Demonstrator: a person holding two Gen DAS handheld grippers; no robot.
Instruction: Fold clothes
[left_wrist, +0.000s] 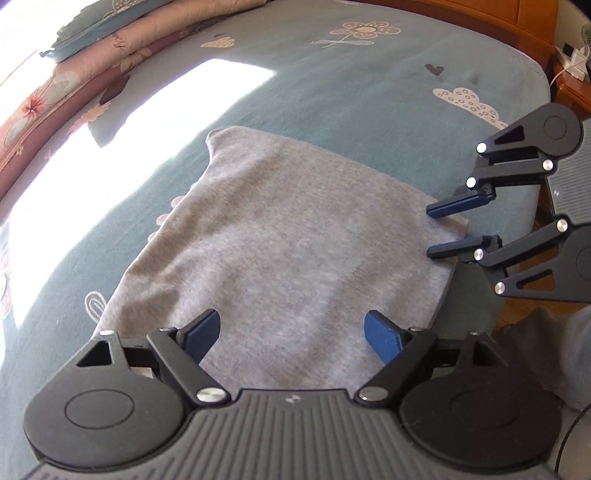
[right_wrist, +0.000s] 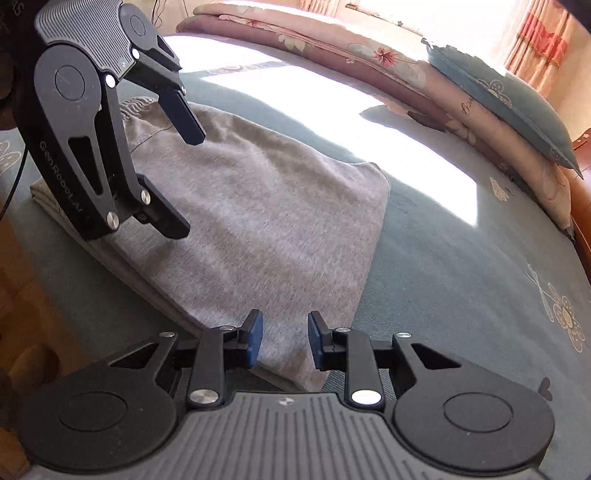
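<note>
A folded grey garment (left_wrist: 280, 236) lies flat on the teal bedsheet (left_wrist: 351, 92). My left gripper (left_wrist: 291, 334) is open and empty, hovering over the garment's near edge. My right gripper (left_wrist: 430, 232) is open at the garment's right corner, its fingers on either side of the edge without closing on it. In the right wrist view the garment (right_wrist: 258, 221) stretches ahead, the right gripper (right_wrist: 284, 341) is open over its near corner, and the left gripper (right_wrist: 184, 181) is open over the garment's left side near the waistband.
Folded quilts and a teal pillow (left_wrist: 110, 48) are stacked along the far side of the bed; they also show in the right wrist view (right_wrist: 498, 99). A wooden nightstand (left_wrist: 569, 85) stands at the right. Bright sunlight patches fall on the sheet (right_wrist: 332, 110).
</note>
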